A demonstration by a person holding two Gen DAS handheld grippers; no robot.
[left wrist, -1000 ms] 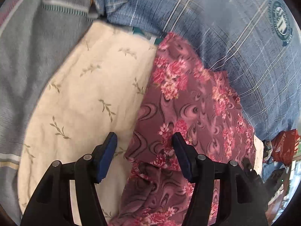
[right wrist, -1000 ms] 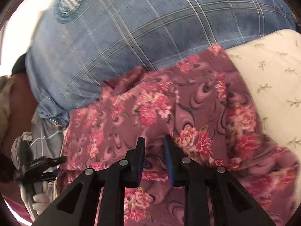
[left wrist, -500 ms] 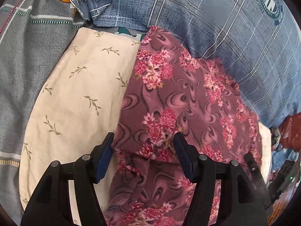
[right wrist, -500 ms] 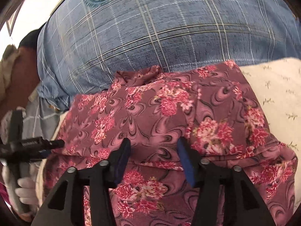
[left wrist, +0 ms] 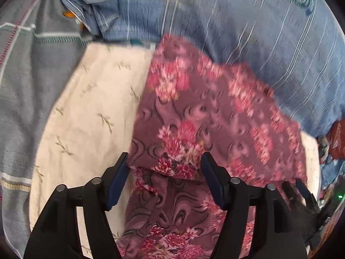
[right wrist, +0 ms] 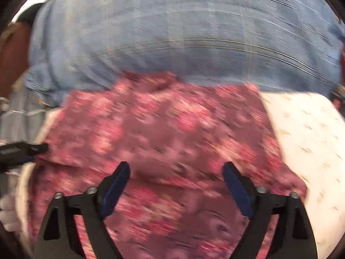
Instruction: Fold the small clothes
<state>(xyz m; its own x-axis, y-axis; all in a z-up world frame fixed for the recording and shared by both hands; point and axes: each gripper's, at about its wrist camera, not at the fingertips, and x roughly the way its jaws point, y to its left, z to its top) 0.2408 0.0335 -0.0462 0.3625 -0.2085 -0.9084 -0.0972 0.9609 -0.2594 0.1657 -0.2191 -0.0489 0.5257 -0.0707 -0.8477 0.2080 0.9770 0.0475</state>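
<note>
Cream leaf-print cloth (left wrist: 90, 112) w/ maroon floral garment (left wrist: 194, 116) on top, blue plaid fabric (left wrist: 237, 21) behind.

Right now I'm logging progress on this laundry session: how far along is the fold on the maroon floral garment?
Done: the maroon floral garment has one layer folded over, its edge crossing between the fingers. In hand: nothing; the left hand-held gripper and right hand-held gripper are open above it. Left: any further folds, on the cream leaf-print cloth.

Blue plaid pillow (left wrist: 248, 32) walls off the floral garment's (left wrist: 204, 118) far edge.
</note>
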